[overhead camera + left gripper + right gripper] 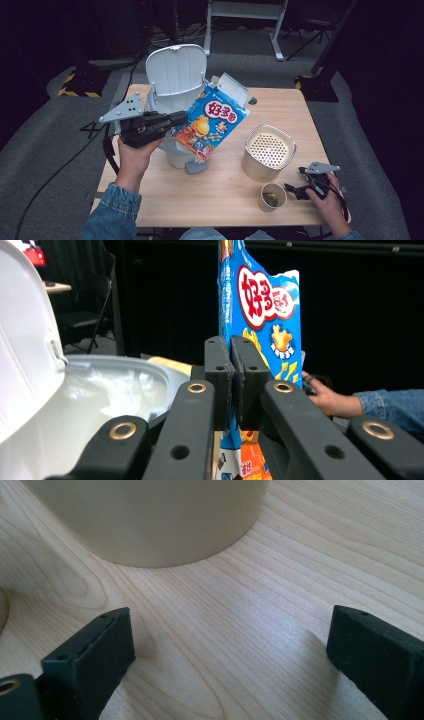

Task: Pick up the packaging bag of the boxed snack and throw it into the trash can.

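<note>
Left hand-held gripper clamps snack bag, apparently tilted, top upper-right.

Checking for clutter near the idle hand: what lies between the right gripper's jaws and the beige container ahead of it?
Only bare wooden table. In the right gripper view, the open right gripper faces the beige container with nothing lying between.

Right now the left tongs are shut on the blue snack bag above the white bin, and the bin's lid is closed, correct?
Not quite: the lid stands open, as the high view shows. The left tongs are indeed shut on the blue snack bag above the white bin.
</note>
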A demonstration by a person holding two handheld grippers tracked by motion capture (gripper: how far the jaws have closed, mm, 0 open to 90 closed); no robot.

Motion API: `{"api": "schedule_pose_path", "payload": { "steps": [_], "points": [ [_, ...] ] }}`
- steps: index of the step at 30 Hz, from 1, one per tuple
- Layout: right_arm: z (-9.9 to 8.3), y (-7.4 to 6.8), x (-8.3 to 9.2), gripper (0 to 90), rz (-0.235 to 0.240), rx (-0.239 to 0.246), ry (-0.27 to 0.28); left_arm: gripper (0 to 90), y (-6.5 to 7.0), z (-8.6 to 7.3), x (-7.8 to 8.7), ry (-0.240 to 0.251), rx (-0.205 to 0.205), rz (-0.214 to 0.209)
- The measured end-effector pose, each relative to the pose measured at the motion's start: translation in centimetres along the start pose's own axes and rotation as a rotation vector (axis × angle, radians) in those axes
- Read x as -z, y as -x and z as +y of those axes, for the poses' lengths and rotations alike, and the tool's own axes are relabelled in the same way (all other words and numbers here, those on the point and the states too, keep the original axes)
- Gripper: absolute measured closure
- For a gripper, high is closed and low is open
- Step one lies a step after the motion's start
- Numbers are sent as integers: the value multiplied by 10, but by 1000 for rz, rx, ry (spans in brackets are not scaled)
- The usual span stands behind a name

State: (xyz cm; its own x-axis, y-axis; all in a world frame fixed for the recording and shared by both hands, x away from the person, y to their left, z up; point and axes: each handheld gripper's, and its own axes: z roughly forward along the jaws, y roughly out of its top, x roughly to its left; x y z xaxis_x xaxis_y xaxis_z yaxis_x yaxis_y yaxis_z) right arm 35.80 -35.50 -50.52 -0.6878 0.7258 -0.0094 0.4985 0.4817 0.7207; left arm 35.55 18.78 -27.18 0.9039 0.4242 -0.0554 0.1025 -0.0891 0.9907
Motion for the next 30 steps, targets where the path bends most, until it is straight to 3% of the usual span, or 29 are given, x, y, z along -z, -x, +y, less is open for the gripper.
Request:
{"api": "schedule_pose_path", "payload": {
  "steps": [18,30],
  "points": [
    [0,0,0,51,0,0,0,869,-23,35,-2,59,-9,27],
    [0,-1,0,51,-5,-6,0,869,-39,57,-9,105,7,90]
  ]
}}
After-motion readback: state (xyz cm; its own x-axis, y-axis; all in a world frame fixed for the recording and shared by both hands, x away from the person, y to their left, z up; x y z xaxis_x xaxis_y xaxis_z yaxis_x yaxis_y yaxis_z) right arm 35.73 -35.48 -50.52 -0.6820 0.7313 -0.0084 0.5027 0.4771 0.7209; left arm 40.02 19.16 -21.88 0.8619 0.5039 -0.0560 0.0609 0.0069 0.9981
